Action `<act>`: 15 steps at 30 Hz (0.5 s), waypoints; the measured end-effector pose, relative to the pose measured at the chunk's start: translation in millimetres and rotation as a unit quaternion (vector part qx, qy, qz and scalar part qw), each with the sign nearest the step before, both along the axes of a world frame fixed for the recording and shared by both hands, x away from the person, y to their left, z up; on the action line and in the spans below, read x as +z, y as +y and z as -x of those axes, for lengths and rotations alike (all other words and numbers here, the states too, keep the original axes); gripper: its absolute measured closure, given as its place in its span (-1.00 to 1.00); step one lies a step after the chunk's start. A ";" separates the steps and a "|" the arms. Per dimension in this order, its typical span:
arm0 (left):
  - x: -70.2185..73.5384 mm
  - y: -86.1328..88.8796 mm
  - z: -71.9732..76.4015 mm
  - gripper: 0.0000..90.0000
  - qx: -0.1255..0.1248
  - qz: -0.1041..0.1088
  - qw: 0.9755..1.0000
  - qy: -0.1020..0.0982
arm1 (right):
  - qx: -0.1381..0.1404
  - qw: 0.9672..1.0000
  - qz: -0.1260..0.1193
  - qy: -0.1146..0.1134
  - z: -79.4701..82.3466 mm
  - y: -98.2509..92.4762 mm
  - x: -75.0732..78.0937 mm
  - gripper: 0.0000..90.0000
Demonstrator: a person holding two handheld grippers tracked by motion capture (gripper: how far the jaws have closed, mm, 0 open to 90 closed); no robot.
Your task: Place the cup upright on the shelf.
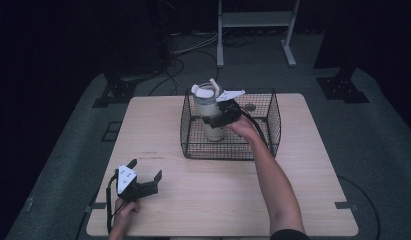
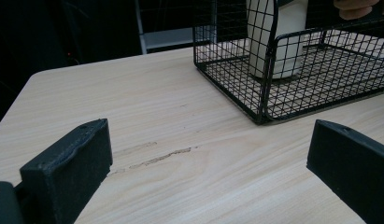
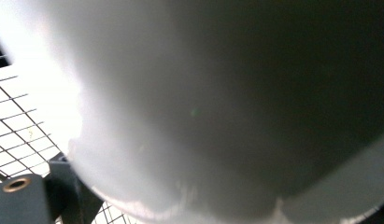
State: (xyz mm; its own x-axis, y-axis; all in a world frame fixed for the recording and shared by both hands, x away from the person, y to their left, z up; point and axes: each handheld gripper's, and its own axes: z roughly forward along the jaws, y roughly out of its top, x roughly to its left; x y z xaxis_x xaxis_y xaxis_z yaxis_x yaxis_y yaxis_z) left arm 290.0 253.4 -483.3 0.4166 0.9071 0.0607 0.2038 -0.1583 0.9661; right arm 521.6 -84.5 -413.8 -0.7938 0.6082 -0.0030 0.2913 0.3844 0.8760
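Observation:
A white tumbler (image 1: 209,107) with a lid and straw stands upright in the left part of a black wire basket (image 1: 228,150) on the far half of the wooden table (image 1: 218,200). My right gripper (image 1: 215,120) reaches into the basket from the right and is shut on the tumbler's body. In the right gripper view the tumbler (image 3: 227,93) is pressed close to the camera, with one of the fingers (image 3: 63,191) at the lower left. My left gripper (image 1: 146,167) rests open near the table's front left with nothing between its jaws. In the left gripper view it (image 2: 210,128) faces the basket (image 2: 273,102) and tumbler (image 2: 278,42).
Behind the table stands a white metal frame (image 1: 255,20), with cables (image 1: 188,47) on the floor. Black stand bases sit at the back left (image 1: 115,92) and back right (image 1: 343,87). Bare tabletop lies between the left gripper and the basket.

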 end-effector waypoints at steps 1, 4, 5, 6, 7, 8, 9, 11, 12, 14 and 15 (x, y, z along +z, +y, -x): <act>0.0 0.0 -0.1 -1.00 0.000 0.000 1.000 0.000 | 0.000 1.000 0.000 0.000 0.2 -0.4 -0.1 -0.82; -0.1 -0.1 0.1 -1.00 -0.001 0.000 1.000 0.000 | 0.001 1.000 -0.001 0.001 1.2 -2.2 -0.5 -0.82; -0.2 -0.3 0.0 -1.00 -0.001 0.001 1.000 -0.001 | 0.002 1.000 -0.001 -0.002 1.2 -4.0 -0.6 -0.82; -0.2 -0.3 0.0 -1.00 -0.001 0.001 1.000 -0.001 | 0.002 1.000 0.000 -0.001 1.5 -4.5 -0.4 -0.82; -0.1 -0.2 -0.1 -1.00 -0.001 0.001 1.000 -0.001 | 0.001 1.000 0.001 0.001 2.0 -4.9 0.0 -0.82; -0.1 -0.1 -0.1 -1.00 -0.001 0.001 1.000 0.000 | 0.002 1.000 0.001 0.002 2.1 -5.4 0.2 -0.82; -0.1 -0.1 -0.1 -1.00 -0.001 0.001 1.000 0.000 | 0.002 1.000 0.001 0.002 2.1 -5.4 0.2 -0.82; -0.1 -0.1 -0.1 -1.00 -0.001 0.001 1.000 0.000 | 0.003 1.000 0.008 0.000 3.0 -6.2 1.0 -0.82; -0.1 -0.2 -0.1 -1.00 -0.001 0.001 1.000 0.000 | 0.003 1.000 0.009 -0.001 3.4 -6.3 1.2 -0.82; -0.2 -0.4 -0.1 -1.00 -0.001 0.001 1.000 -0.001 | 0.005 1.000 0.012 -0.005 3.8 -7.2 1.5 -0.82; -0.2 -0.4 0.0 -1.00 -0.001 0.001 1.000 -0.001 | 0.005 1.000 0.011 -0.003 4.3 -7.7 1.5 -0.82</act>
State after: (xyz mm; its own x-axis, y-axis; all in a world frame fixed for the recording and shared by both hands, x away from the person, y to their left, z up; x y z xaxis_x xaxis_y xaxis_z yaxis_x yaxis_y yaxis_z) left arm 290.0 253.0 -483.5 0.4177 0.9066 0.0603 0.2021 -0.1575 0.9666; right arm 517.3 -92.2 -412.3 -0.7995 0.6004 -0.0205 0.2823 0.4055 0.8694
